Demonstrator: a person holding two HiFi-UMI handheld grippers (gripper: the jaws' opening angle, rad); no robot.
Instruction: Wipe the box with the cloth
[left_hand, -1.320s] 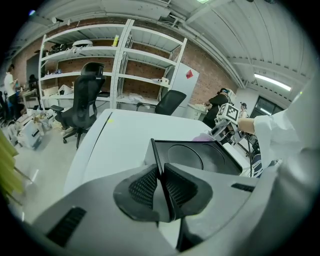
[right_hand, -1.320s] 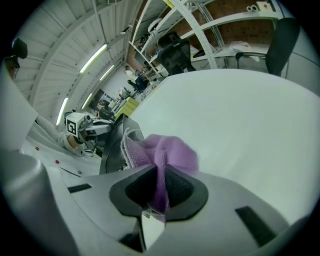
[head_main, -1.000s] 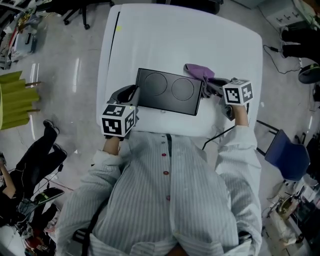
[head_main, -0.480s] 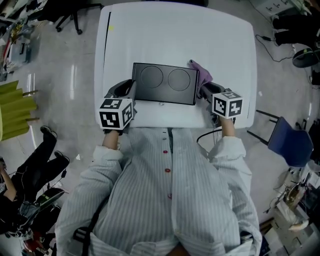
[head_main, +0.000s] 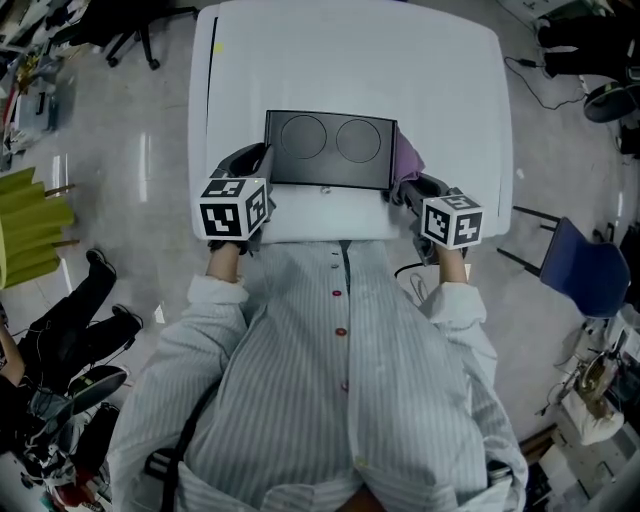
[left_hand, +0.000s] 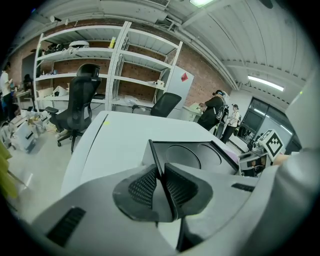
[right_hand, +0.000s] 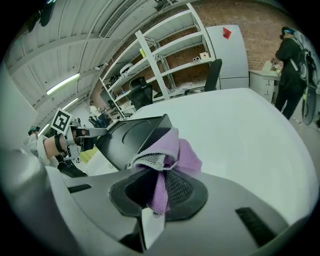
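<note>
White table bears the box; left gripper clamps its edge, right gripper pinches purple cloth, seemingly touching it.

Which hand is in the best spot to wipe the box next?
Right, probably. The right tool grips the purple cloth beside the black box; the left tool is clamped on that box's left rim.

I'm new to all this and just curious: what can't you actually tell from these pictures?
Underside of the box: faces down in every view.
Where the cloth meets the box: right gripper view, the bunched cloth covers that corner.
Full extent of the cloth: head view, the box rim and right gripper cover part.
Items on the shelves: gripper views, too small.
</note>
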